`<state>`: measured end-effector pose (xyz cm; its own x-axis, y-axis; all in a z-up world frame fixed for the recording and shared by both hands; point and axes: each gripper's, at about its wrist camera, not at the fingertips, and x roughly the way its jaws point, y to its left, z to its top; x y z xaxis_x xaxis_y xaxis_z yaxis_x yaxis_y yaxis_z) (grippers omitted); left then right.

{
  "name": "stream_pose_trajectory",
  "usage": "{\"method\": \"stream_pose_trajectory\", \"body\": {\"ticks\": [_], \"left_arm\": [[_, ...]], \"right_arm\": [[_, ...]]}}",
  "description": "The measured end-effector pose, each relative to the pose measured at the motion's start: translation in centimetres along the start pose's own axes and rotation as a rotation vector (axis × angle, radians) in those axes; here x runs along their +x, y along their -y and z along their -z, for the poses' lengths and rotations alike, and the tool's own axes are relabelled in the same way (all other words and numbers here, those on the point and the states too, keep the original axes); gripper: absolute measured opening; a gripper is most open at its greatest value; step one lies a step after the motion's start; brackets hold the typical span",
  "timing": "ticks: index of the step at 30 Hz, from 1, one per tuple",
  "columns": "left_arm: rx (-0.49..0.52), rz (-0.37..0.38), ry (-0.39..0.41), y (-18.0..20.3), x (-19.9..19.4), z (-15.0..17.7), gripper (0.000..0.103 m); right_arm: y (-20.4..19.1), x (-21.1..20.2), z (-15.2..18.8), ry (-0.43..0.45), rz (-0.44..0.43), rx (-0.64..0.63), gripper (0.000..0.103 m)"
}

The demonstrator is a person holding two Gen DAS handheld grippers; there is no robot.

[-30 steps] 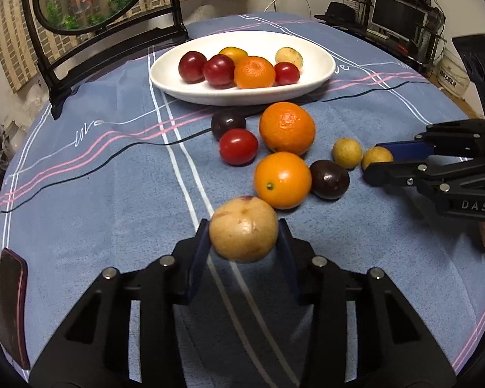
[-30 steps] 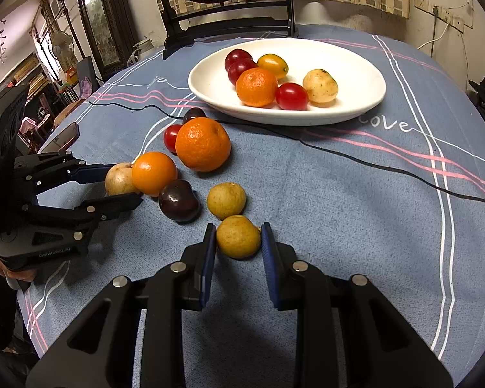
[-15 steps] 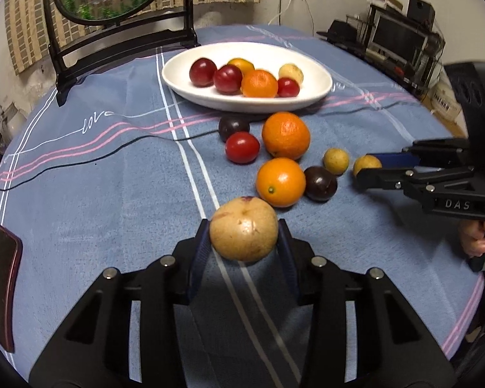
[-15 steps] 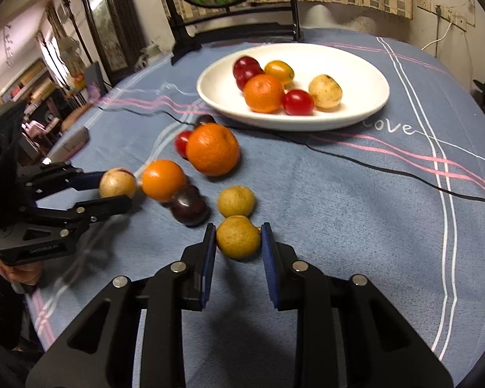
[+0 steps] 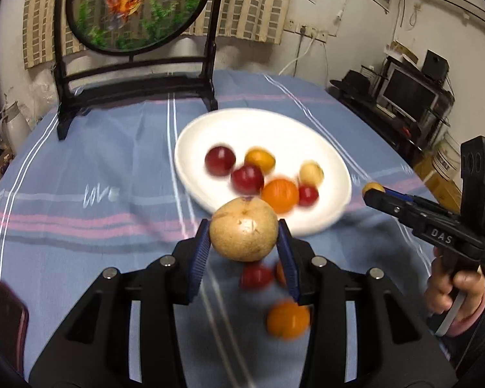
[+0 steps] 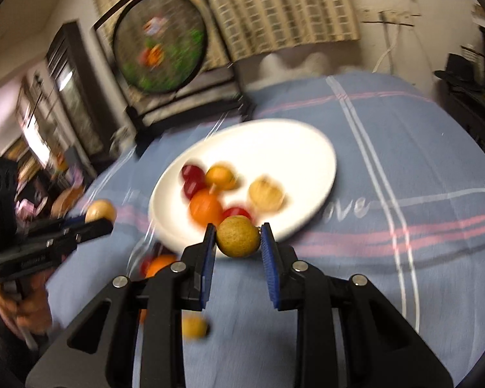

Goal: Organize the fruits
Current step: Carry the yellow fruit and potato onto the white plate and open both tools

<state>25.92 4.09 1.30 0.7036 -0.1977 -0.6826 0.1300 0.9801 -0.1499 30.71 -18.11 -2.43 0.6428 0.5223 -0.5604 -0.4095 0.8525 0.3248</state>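
Both grippers lifted toward plate (image 5: 336,168), fingers clamped on tan fruit (image 5: 243,233), yellow fruit (image 6: 238,235); "DAS" label (image 5: 441,236).

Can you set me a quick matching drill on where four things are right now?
Things:
1. large tan fruit
2. small yellow fruit
3. orange
4. phone

Places:
a. lying on the cloth, at the left edge of the left wrist view
b. held in the right gripper
c. on the plate
d. held in the left gripper

Pairs: 1-d, 2-b, 3-c, 4-a
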Motion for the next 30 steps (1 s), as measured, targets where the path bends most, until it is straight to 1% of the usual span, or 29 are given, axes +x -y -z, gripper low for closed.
{"method": "stream_pose_trajectory", "body": {"ticks": [2,4,6,8,11,15,18,20,21,22,23,24,25,26,28,30], "left_arm": [[0.01,0.003,-0.005,0.8,2.0,-2.2,0.042],[0.025,0.003,-0.011,1.7,3.7,-4.1,0.042],[0.028,-0.002,-0.021,2.6,5.8,-5.7,0.042],[0.022,0.006,-0.042,3.3,7.8,-6.9,0.042],[0.036,-0.012,-0.077,4.4,10.6,-8.1,0.042],[0.038,-0.032,-0.113,4.7,12.9,-8.8,0.042],[0.041,-0.062,-0.136,4.9,14.3,-9.2,0.042],[0.035,-0.076,-0.144,4.9,15.1,-9.4,0.042],[0.033,-0.081,-0.145,4.8,15.1,-9.4,0.043],[0.023,-0.093,-0.145,4.7,15.0,-9.5,0.049],[0.009,-0.116,-0.14,4.4,14.5,-9.5,0.063],[0.001,-0.128,-0.127,4.1,13.9,-9.5,0.069],[-0.005,-0.13,-0.096,3.8,12.7,-9.4,0.078],[-0.004,-0.136,-0.071,3.5,11.4,-9.2,0.08],[0.002,-0.153,-0.045,3.0,9.2,-8.4,0.084],[0.014,-0.183,-0.02,2.5,6.5,-7.0,0.088]], "right_arm": [[0.9,1.6,-1.7,0.046,0.034,0.034,0.028],[1.9,3.2,-2.9,0.066,0.058,0.073,0.028],[2.7,4.6,-3.8,0.062,0.072,0.099,0.028],[3.3,5.9,-4.4,0.046,0.089,0.096,0.028],[4.0,7.5,-4.9,0.01,0.09,0.091,0.028],[4.1,8.3,-5.2,-0.015,0.081,0.074,0.028],[4.2,9.0,-5.5,-0.028,0.08,0.059,0.028],[4.2,9.2,-5.2,-0.037,0.078,0.06,0.032],[4.2,9.0,-5.1,-0.037,0.076,0.065,0.04],[4.2,8.8,-5.1,-0.036,0.078,0.068,0.045],[4.3,8.5,-5.2,-0.029,0.083,0.068,0.046],[4.3,8.2,-5.4,-0.023,0.079,0.066,0.047],[4.2,7.6,-5.5,-0.016,0.075,0.062,0.047],[4.1,7.2,-5.6,-0.012,0.072,0.062,0.047],[4.0,6.5,-5.5,-0.008,0.058,0.066,0.048],[3.5,5.8,-5.2,-0.014,0.04,0.072,0.048]]}}
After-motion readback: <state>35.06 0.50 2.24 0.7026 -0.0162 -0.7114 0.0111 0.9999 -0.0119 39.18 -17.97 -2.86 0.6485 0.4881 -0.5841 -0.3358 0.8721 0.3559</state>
